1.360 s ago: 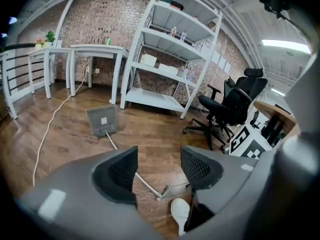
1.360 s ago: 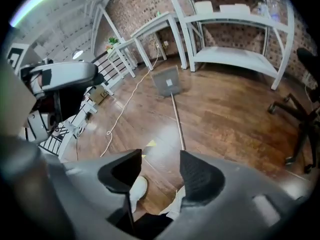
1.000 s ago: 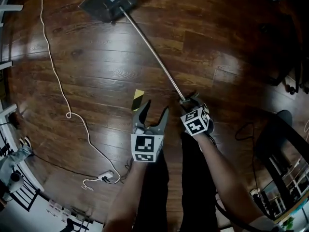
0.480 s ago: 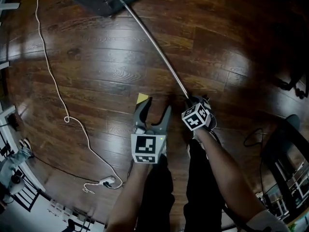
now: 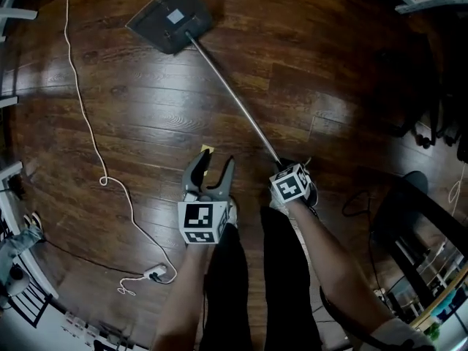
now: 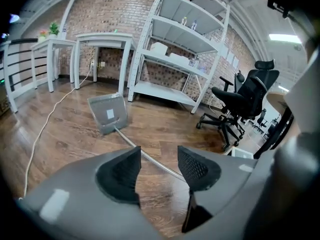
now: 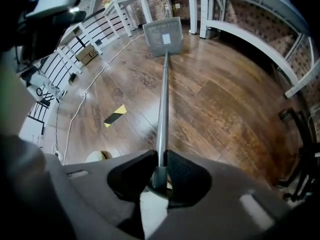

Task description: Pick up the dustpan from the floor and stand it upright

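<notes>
The dustpan (image 5: 170,22) lies flat on the wood floor at the top of the head view. Its long metal handle (image 5: 234,101) runs down-right to my right gripper (image 5: 287,165). That gripper points steeply down and its jaws are closing, with the pads pressed on the handle's end (image 7: 163,99). In the right gripper view the pan (image 7: 164,34) lies far ahead of that gripper (image 7: 160,171). My left gripper (image 5: 212,163) hovers beside the handle, left of it. Its jaws are closing with nothing between them (image 6: 159,159). The left gripper view shows the pan (image 6: 107,113) and handle (image 6: 150,159) beyond its jaws.
A white cable (image 5: 88,123) snakes down the left floor to a plug (image 5: 153,273). A yellow-black tape strip (image 5: 207,151) lies by the left gripper. White shelving (image 6: 185,49), tables (image 6: 100,49) and a black office chair (image 6: 240,104) stand around the floor.
The gap between the left gripper's jaws has narrowed and that gripper has shifted a little left. The right gripper stays at the handle's end. The dustpan lies as before.
</notes>
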Demonstrator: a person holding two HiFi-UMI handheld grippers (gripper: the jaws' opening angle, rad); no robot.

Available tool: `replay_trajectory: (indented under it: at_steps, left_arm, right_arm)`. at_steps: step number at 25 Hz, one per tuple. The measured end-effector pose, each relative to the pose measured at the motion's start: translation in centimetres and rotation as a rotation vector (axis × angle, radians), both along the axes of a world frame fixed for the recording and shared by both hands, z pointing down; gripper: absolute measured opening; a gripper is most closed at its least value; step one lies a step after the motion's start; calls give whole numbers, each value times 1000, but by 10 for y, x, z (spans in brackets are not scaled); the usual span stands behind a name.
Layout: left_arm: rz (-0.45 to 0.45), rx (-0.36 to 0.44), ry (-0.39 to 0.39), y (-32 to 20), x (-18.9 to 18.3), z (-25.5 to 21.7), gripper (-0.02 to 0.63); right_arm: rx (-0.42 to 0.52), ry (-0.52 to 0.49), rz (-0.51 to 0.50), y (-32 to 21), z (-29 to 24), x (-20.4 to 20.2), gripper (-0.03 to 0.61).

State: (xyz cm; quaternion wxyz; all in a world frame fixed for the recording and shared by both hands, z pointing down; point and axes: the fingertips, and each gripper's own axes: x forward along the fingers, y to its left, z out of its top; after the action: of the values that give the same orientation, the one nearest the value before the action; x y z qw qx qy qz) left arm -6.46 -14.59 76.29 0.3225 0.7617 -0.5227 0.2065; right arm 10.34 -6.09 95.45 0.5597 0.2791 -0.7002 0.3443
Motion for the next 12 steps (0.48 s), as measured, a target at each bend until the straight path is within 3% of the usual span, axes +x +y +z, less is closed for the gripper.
replay_trajectory:
  at_steps: [4, 12]
  left_arm:
    - [-19, -20, 14, 5, 5, -57, 244]
    - [33, 11, 40, -5, 25, -177, 242]
  right_arm:
    - [-67, 51, -34, 6, -69, 26, 67]
    - [-170, 210, -126, -4, -203, 87, 66]
